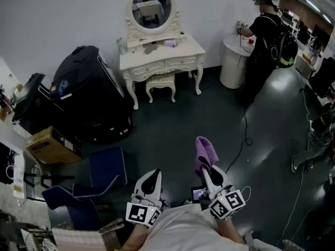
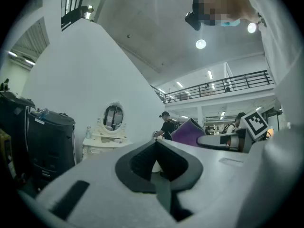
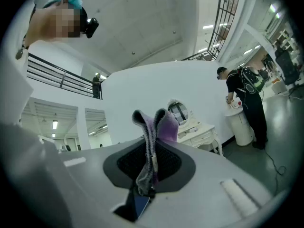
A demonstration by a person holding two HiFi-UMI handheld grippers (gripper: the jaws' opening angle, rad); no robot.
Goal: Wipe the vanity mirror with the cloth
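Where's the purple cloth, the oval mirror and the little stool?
purple cloth (image 1: 205, 151): head view, middle of the bunched fabric.
vanity mirror (image 1: 151, 7): head view, centre of the oval glass.
stool (image 1: 160, 80): head view, its seat top, under the dressing table.

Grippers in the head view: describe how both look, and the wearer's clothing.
Both the left gripper and the right gripper have white, tapering shells with dark-lined fingers. Each carries a white cube printed with black square markers. The person wears a pale top.
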